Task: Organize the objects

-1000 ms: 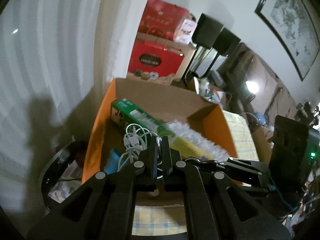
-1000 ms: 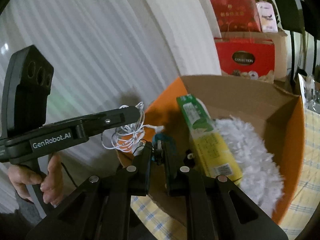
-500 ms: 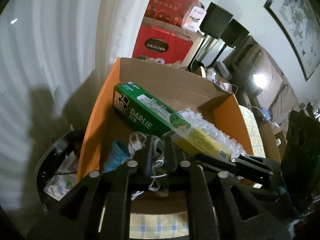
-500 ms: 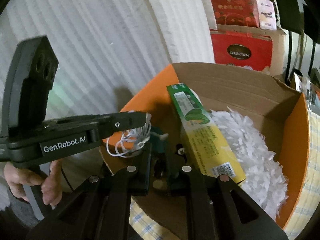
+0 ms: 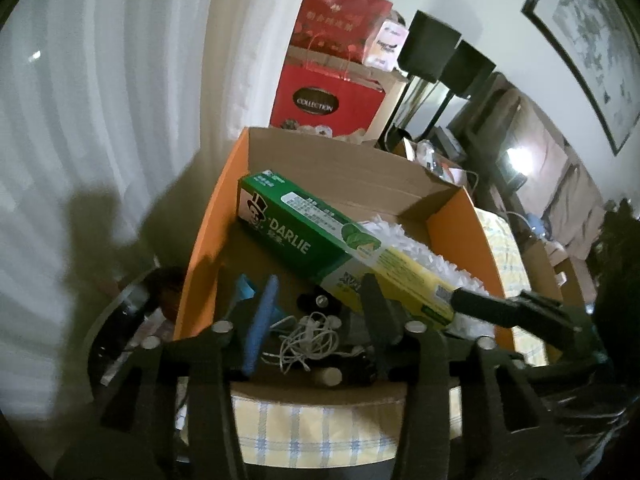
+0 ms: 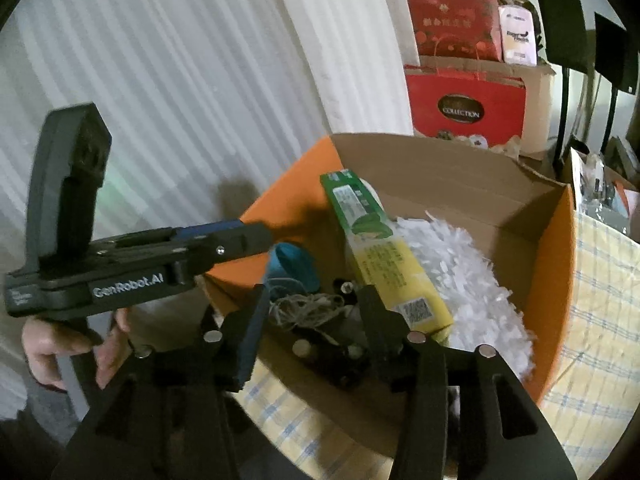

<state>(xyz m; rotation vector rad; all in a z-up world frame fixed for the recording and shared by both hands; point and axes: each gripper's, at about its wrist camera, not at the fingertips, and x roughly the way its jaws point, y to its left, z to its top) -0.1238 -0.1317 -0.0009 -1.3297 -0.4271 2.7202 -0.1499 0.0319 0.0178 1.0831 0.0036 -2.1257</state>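
Note:
A tangled white cable (image 5: 312, 340) lies loose on the floor of the cardboard box (image 5: 204, 240), near its front wall. My left gripper (image 5: 318, 312) hangs just over it, its jaws opening, pads off the cable. In the right wrist view the same cable (image 6: 308, 308) sits below my right gripper (image 6: 314, 312), whose jaws are opening too and press on nothing. The left gripper (image 6: 248, 236) reaches in from the left over the box's orange flap (image 6: 560, 260). A green and yellow toothpaste carton (image 5: 320, 240) rests on a white fluffy mop pad (image 5: 404, 248).
A blue tape roll (image 6: 292, 264) lies in the box's near left corner. The box stands on a yellow checked cloth (image 6: 600, 300). Red gift bags (image 5: 324, 96) and a carton stand behind, white curtain (image 5: 100, 120) to the left. A hand (image 6: 52, 348) holds the left gripper's handle.
Both grippers were shut on the cable bundle above the box's near edge. They lowered it into the box, and both have opened; the cable now lies free on the bottom.

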